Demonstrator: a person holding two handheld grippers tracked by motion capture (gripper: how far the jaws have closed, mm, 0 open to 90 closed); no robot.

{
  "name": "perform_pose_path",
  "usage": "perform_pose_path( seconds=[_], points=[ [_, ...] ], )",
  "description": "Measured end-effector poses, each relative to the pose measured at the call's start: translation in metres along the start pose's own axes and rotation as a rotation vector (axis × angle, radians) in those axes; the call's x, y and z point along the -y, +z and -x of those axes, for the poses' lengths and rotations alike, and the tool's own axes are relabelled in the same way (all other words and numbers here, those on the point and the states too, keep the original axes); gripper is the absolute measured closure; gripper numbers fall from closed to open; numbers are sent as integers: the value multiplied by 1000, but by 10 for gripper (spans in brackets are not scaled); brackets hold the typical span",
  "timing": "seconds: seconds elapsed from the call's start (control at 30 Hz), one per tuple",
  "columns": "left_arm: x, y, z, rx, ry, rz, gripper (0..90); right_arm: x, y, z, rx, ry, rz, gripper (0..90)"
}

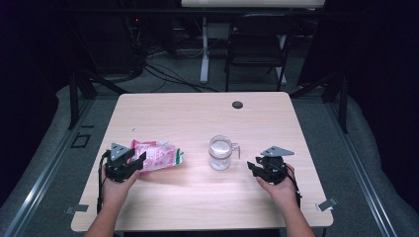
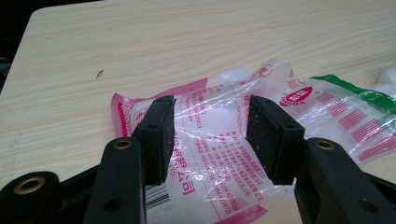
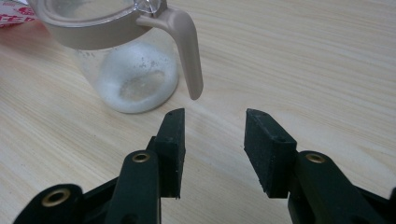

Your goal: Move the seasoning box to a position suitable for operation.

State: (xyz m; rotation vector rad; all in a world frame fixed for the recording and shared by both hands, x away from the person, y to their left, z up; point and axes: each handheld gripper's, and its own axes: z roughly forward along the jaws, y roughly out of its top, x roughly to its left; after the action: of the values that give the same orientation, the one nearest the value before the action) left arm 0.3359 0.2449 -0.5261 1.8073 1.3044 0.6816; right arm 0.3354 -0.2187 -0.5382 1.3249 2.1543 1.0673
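Left gripper spread over plastic bag, approx 8 o'clock on surface, w/ bag end between jaws. Right gripper spread, near jar at centre; bare wood between.

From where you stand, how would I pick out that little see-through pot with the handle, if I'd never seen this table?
Start at the pale wooden table and look near its middle, between the person's two hand-held grippers. There stands a small clear jar with a beige rim and a beige handle, a little white powder at its bottom. Its only neighbour is a flat, crinkly pink-printed plastic bag lying to its left.
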Motion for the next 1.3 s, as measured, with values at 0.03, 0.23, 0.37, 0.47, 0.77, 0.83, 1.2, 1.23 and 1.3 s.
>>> perform_pose_path(
  seconds=[0.03,0.23,0.37,0.47,0.77,0.83,1.2,1.23,1.3],
  points=[
    [1,-2,0,1,0,4,520,-1,1,0,-6,-5,-1,588],
    [7,-10,-5,2,-40,5,523,-7,9,-4,-25,-7,3,591],
    [12,-16,-11,-10,-58,5,522,-12,15,-6,-41,-8,4,591],
    [15,-21,-14,-22,-66,0,522,-17,22,-9,-51,-26,-6,593],
    [27,-38,-22,-73,-85,1,522,-28,40,-17,-65,-54,-8,611],
    [29,-41,-24,-77,-89,-5,523,-30,44,-17,-40,-56,-14,637],
    [32,-43,-24,-87,-87,-6,528,-33,61,-11,-26,-41,-56,761],
    [32,-43,-24,-84,-86,-9,528,-34,61,-12,-18,-51,-58,764],
    [31,-43,-23,-78,-81,-16,528,-34,61,-13,-13,-58,-56,771]
  ],
)
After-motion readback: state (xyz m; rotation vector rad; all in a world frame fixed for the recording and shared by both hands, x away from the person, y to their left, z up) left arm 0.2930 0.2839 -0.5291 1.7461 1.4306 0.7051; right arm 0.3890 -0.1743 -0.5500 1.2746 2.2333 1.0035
